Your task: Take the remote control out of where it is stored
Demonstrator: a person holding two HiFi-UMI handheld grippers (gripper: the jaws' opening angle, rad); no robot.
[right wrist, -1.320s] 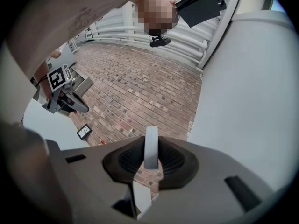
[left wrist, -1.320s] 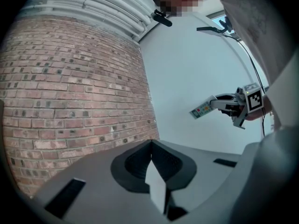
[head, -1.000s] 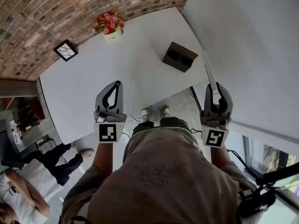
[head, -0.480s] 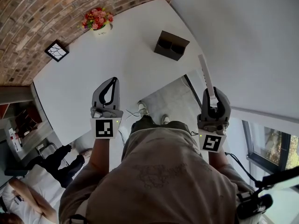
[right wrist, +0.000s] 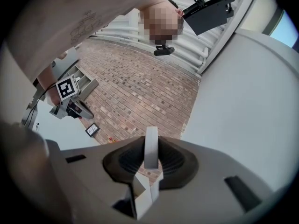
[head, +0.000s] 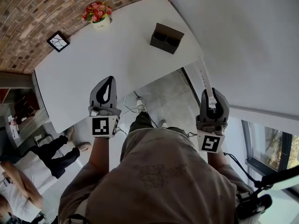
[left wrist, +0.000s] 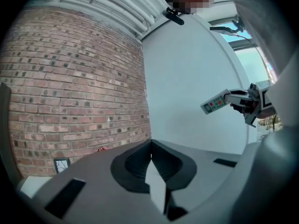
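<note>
Surface (head: 121,64): white, ahead of and below both sets of jaws.
- Box (head: 167,38): dark, open-topped, two compartments; ahead, between the jaws of the left gripper (head: 108,80) and the right gripper (head: 211,95).
- Potted flowers (head: 96,17): well beyond the left jaws, at the far edge.
- Black-framed picture (head: 58,41): ahead and left of the left jaws.

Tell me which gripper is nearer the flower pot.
Left. The left gripper is across the table from the flower pot; the right gripper, holding the remote control, is beyond the table's right corner.
</note>
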